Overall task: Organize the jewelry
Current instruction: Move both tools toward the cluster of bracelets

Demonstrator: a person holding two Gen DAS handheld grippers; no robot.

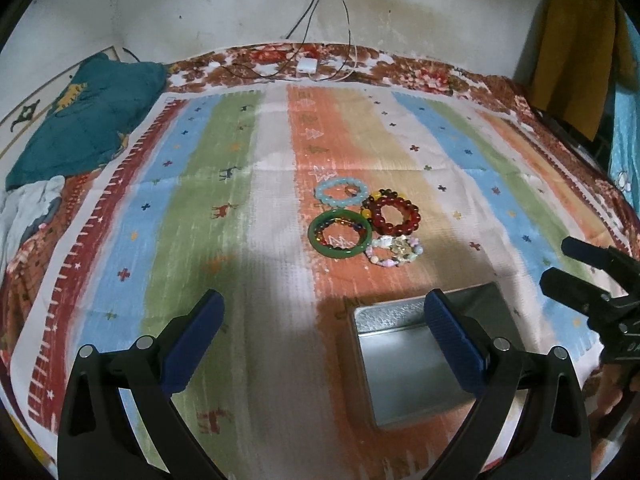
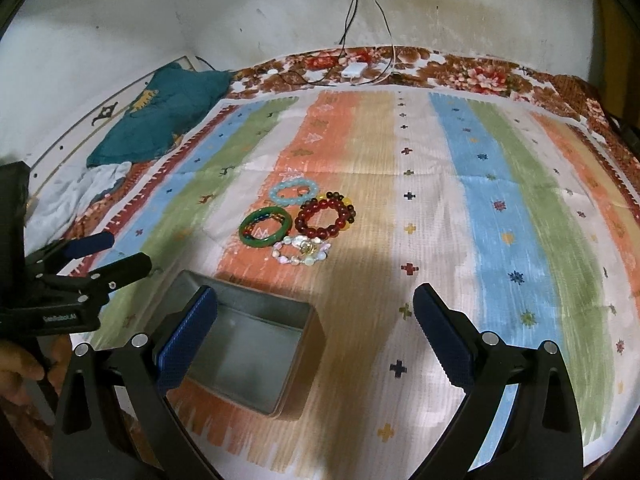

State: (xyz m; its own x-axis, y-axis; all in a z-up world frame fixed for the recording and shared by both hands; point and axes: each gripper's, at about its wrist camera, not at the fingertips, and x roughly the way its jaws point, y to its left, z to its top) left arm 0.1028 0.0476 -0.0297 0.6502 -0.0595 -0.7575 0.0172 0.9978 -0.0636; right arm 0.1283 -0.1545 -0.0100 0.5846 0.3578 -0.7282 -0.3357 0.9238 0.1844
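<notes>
Several bracelets lie clustered on the striped cloth (image 1: 240,208): a light blue bead one (image 1: 320,196) (image 2: 280,197), a dark red bead one (image 1: 375,216) (image 2: 307,220), a green bangle (image 1: 340,254) (image 2: 264,242) with a multicoloured bead strand inside it, and a pastel one (image 1: 394,254) (image 2: 302,253). An empty metal tin (image 1: 404,368) (image 2: 248,352) sits nearer than the bracelets. My left gripper (image 1: 324,306) (image 2: 126,250) is open, hovering short of the bracelets beside the tin. My right gripper (image 2: 316,294) (image 1: 558,262) is open above the tin's right side. Both hold nothing.
The cloth covers a floral bed cover (image 2: 480,72) against a white wall. A teal pillow (image 1: 88,116) lies at the back left. A white charger (image 1: 306,66) with cables rests at the back edge. A mustard garment (image 1: 572,48) hangs at right. A hand (image 2: 20,364) holds the left gripper.
</notes>
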